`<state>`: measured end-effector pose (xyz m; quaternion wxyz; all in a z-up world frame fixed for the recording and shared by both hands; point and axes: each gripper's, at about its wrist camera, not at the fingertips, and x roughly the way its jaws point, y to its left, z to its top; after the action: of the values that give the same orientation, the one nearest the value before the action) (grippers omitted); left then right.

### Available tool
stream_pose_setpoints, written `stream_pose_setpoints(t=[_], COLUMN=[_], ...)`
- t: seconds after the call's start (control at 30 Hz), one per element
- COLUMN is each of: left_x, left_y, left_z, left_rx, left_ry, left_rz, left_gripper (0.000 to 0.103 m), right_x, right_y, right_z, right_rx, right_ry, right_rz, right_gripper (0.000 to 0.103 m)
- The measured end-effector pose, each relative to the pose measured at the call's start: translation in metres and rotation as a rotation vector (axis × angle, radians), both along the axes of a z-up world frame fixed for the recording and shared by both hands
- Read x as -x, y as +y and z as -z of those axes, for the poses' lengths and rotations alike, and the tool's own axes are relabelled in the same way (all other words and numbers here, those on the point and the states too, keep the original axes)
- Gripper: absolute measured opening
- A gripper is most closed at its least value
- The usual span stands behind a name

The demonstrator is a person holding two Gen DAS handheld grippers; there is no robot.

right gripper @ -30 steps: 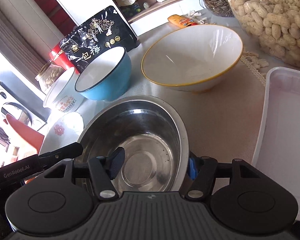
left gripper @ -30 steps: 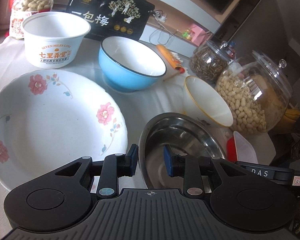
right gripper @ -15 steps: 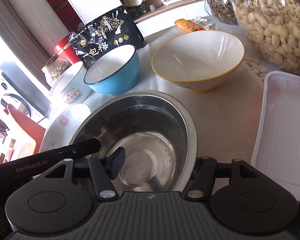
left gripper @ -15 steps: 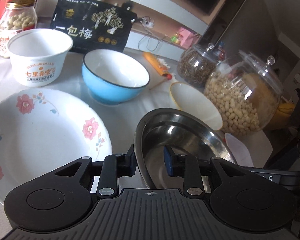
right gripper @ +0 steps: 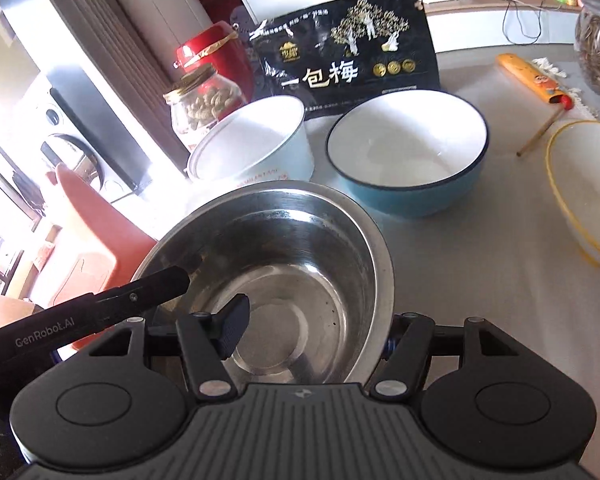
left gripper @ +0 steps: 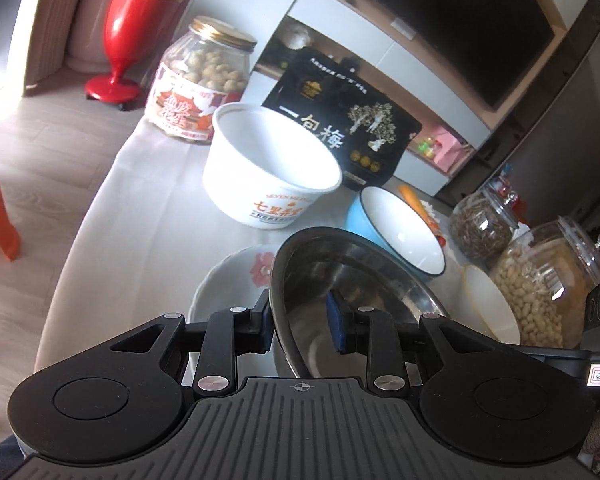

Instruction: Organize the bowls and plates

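Observation:
A steel bowl [left gripper: 352,276] [right gripper: 284,264] hangs in the air, held by both grippers. My left gripper [left gripper: 300,322] is shut on its left rim, one finger outside and one inside. My right gripper [right gripper: 312,328] is shut on its right rim. Below it in the left wrist view lies a white floral plate [left gripper: 228,280], partly hidden by the bowl. A blue bowl [left gripper: 396,228] [right gripper: 408,160], a white paper tub [left gripper: 268,168] [right gripper: 252,144] and a yellow-rimmed white bowl [left gripper: 492,304] [right gripper: 588,188] stand on the table.
A black snack bag [left gripper: 340,124] [right gripper: 348,60], a peanut jar with a gold lid [left gripper: 200,80] [right gripper: 200,104], glass jars of seeds [left gripper: 484,228] and peanuts [left gripper: 540,296] ring the table. An orange chair [right gripper: 88,236] stands at the left edge.
Both grippers have lifted the steel bowl off the table and carried it left, over the floral plate. The bowl now tilts in the left wrist view.

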<state>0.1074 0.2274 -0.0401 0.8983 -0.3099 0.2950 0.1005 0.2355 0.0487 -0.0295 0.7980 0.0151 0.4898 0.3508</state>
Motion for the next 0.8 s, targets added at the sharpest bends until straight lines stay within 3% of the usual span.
stream_pose_setpoints(t=[0.2,0.37,0.53,0.8], left_x=[0.003,0.003,0.013,0.013], left_y=[0.012,0.015,0.020,0.023], left_z=[0.017,0.023,0.011,0.012], left_rx=[0.030,0.019,-0.042,-0.075], left_ry=[0.036,0.042,-0.024,-0.006], left_rz=[0.002,-0.014,-0.086,-0.099], left_gripper=[0.029,0.027,0.026,0.034], right_x=[-0.001,0.001,0.009,0.009], right_y=[0.012,0.016,0.014,-0.002], right_z=[0.019,0.019,0.013,0.001], right_rx=[0.026,0.044,0.049,0.067], right_ry=[0.029,-0.007,-0.085,-0.195], right_rz=[-0.004,-0.009,-0.039,0.026], right_gripper=[0.063,0.061,0.066,0.075])
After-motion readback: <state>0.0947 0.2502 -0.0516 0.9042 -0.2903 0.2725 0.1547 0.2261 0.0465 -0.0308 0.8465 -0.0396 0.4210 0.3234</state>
